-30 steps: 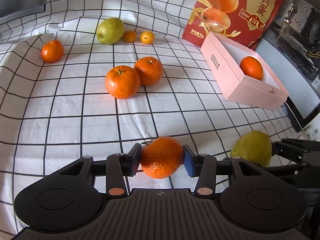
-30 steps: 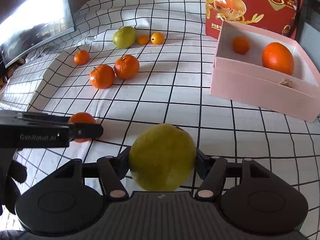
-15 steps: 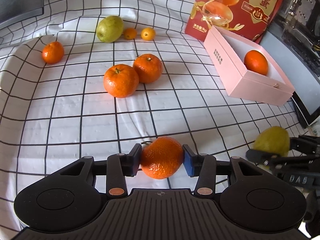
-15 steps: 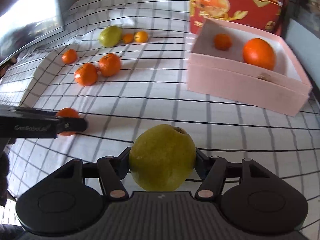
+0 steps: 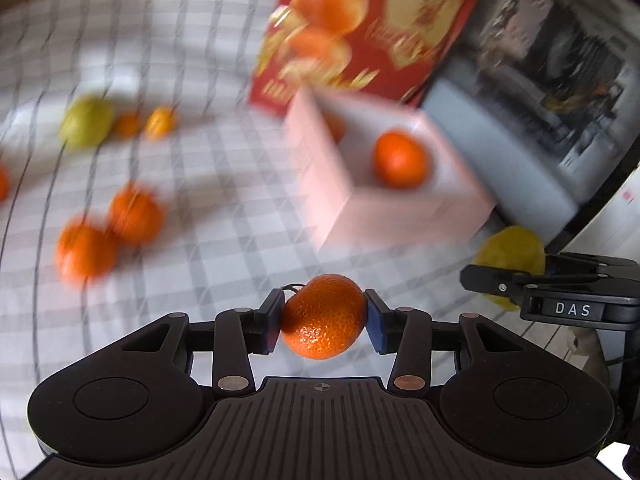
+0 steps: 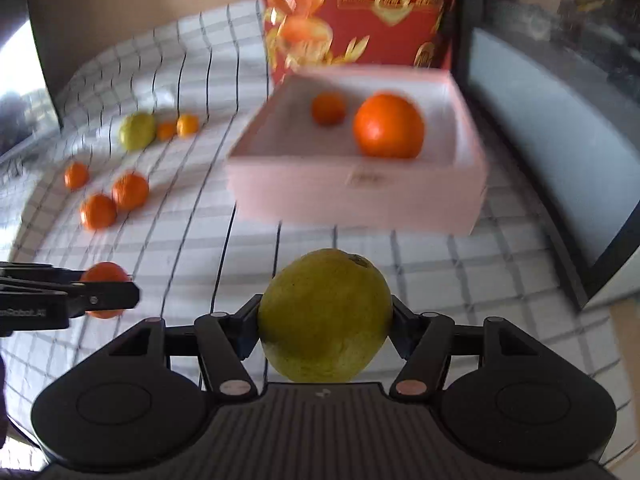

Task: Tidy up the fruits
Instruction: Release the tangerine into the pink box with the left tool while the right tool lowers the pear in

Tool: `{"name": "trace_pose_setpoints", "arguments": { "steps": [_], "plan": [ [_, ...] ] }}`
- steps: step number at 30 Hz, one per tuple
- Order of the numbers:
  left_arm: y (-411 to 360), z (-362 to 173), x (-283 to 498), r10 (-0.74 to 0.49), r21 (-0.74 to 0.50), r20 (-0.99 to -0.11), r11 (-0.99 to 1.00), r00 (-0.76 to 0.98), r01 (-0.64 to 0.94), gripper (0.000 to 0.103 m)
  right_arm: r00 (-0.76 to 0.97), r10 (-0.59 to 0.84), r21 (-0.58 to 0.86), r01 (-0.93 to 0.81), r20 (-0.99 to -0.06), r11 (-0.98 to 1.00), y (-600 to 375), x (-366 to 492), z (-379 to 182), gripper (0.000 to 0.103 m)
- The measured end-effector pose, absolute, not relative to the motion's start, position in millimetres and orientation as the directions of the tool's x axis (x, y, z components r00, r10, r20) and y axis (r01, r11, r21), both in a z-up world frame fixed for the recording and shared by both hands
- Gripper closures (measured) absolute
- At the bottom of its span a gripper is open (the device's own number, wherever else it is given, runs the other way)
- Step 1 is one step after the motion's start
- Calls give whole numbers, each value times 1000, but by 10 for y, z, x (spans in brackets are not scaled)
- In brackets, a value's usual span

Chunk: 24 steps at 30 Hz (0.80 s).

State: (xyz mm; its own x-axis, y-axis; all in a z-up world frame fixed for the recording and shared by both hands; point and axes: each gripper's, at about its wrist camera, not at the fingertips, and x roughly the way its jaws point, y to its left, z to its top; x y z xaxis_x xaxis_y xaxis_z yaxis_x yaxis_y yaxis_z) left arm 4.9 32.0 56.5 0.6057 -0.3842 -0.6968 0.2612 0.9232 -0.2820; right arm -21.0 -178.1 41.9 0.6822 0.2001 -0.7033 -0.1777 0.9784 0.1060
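Observation:
My left gripper [image 5: 324, 322] is shut on a tangerine [image 5: 325, 316] and holds it above the checked cloth. My right gripper [image 6: 325, 320] is shut on a yellow-green pear [image 6: 325, 316]. The pink box [image 6: 356, 196] lies ahead of both grippers; it holds a large orange [image 6: 388, 126] and a small orange [image 6: 328, 109]. In the left wrist view the box [image 5: 360, 208] sits ahead to the right, and the right gripper with its pear [image 5: 510, 258] shows at the right. The left gripper's tangerine [image 6: 105, 276] shows at the left of the right wrist view.
Two tangerines [image 6: 114, 202], a small one [image 6: 76, 175], a green pear [image 6: 137, 131] and two kumquats [image 6: 178, 127] lie on the cloth at the left. A red gift box [image 6: 360, 16] stands behind the pink box. A dark monitor [image 6: 560, 128] runs along the right.
Both grippers have lifted and moved forward toward the pink box with their fruit still held. Both views are blurred by motion.

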Motion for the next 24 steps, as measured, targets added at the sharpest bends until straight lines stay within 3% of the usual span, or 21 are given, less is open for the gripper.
{"name": "trace_pose_setpoints", "arguments": {
  "steps": [6,10,13,18,24],
  "plan": [
    [-123,1068,549,-434,-255,-604,900,668,354,55,771,204,110,-173,-604,979,-2043,174,1094,40],
    [-430,991,1111,-454,-296,-657,890,602,348,54,803,206,91,-188,-558,978,-2103,533,1459,40],
    [-564,740,1401,-437,-296,-722,896,537,331,54,793,210,99,-187,-572,977,-2122,841,1583,40],
    [-384,840,1221,-457,-322,-637,890,621,324,54,746,216,121,-180,-630,976,-2102,1228,1491,40],
    [56,841,674,-439,-351,-615,896,655,271,54,660,240,132,-209,-712,969,-1871,1623,1101,40]
  ]
}}
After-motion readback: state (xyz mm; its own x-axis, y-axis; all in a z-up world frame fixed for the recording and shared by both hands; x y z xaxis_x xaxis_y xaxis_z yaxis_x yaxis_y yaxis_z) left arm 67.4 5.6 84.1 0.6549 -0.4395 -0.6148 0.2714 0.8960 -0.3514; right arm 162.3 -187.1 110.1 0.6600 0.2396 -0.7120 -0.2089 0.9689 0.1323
